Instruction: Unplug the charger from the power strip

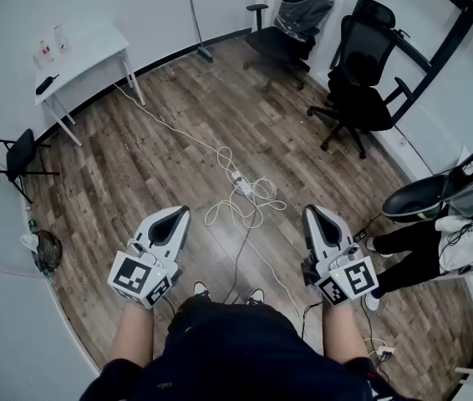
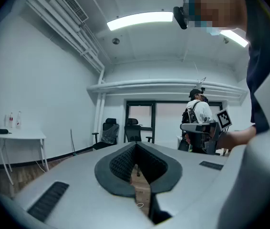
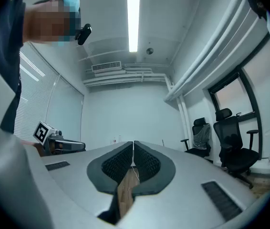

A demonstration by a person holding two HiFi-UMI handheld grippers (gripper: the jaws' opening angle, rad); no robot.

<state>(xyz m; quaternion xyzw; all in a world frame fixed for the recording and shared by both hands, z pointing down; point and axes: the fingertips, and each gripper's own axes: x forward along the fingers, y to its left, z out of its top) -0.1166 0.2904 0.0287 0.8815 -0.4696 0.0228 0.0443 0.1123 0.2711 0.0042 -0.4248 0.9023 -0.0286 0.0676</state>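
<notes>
Power strip [image 1: 241, 183]: one, white, short and oblong, lying flat on the wood-plank floor [image 1: 161, 165]. It sits ahead of both grippers, roughly midway between their lines and well apart from either tip. A charger in it cannot be made out at this size. White cable [image 1: 170, 128]: one long run across the floor from the table's side to the strip, with several loose loops [image 1: 249, 207] heaped on the grippers' side of the strip. Dark cord [image 1: 238, 261]: one, thin, leading from the loops back between the two grippers. Left gripper [image 1: 180, 214]: one, grey shell with black pads and a marker cube at the rear, held level above the floor. Its own view shows the jaws closed together at the tips with nothing between them. Right gripper [image 1: 310, 213]: one, same make, level beside the left and well apart from it, jaws closed together, nothing held. White table [image 1: 94, 48]: one, far ahead and to the left of the left gripper, against the wall. It bears two small bottles [image 1: 50, 46] and one dark flat item [image 1: 46, 83]. Wrapped office chair [image 1: 295, 19]: one, black, its back covered in plastic, far ahead of the right gripper. Plain office chair [image 1: 358, 82]: one, black, ahead and to the right of the right gripper. Folding chair [image 1: 7, 153]: one, black, left of the left gripper by the wall. Second person [image 1: 412, 249]: one, just right of the right gripper, in dark trousers and white shoes.
</notes>
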